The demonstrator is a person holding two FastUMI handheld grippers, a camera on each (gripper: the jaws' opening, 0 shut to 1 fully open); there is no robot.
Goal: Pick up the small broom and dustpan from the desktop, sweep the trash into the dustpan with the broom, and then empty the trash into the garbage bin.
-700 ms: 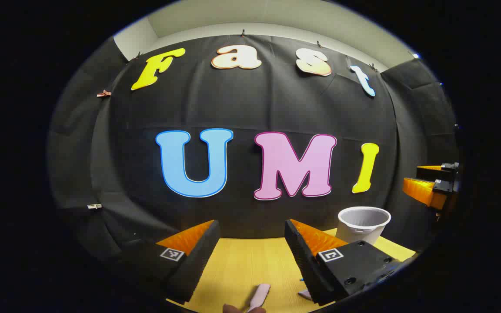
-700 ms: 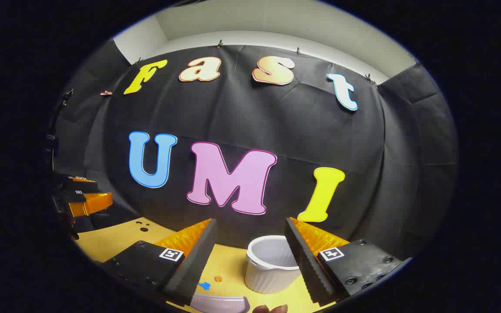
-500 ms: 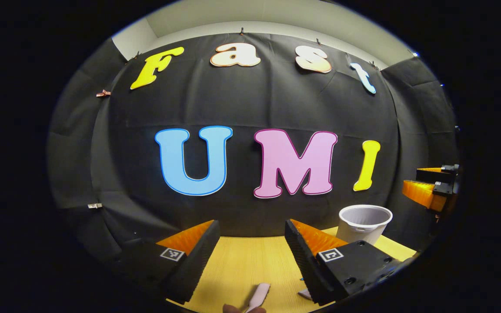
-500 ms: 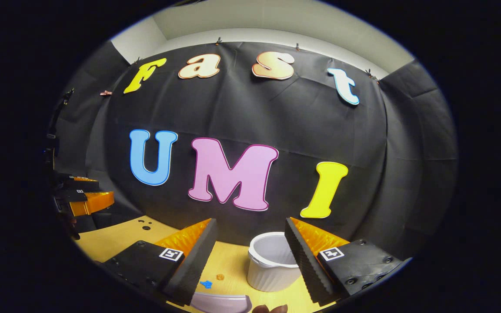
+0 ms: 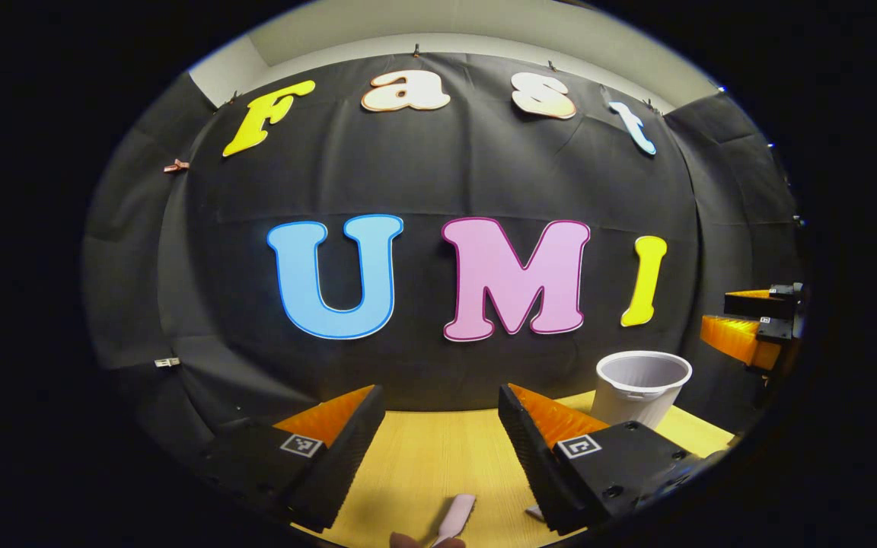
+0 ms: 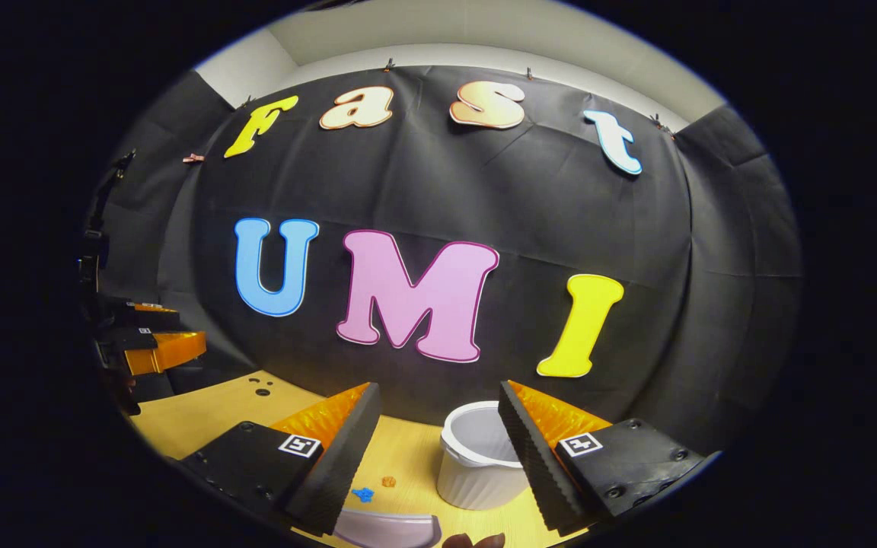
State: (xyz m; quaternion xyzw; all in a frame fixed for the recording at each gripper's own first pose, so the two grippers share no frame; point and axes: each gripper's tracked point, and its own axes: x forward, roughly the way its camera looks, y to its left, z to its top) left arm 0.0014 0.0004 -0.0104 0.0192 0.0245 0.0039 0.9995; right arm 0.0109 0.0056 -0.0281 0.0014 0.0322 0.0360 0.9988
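In the left gripper view, the left gripper (image 5: 438, 449) holds its jaws wide apart with nothing between them, above the yellow worktop (image 5: 423, 464). Just below the gap, at the bottom edge, lies a slim pale pink handle (image 5: 456, 517), likely the small broom's, though too little shows to be sure. A fingertip (image 5: 406, 541) peeks in beside it. Farther out to the right stands the white garbage bin (image 5: 640, 388), upright on the worktop near the black booth wall. At the far right edge the other gripper hangs in the air, well apart from the bin.

In the right gripper view, the right gripper (image 6: 438, 449) also has its jaws spread open and empty. Just below the gap lies the curved pale edge of the dustpan (image 6: 389, 529) on the worktop. Beyond it sit two small bits of trash, a blue scrap (image 6: 363, 495) and an orange crumb (image 6: 388, 481), close together. The garbage bin stands just right of them, partly hidden behind the right finger. Several dark holes (image 6: 259, 390) mark the worktop at far left.
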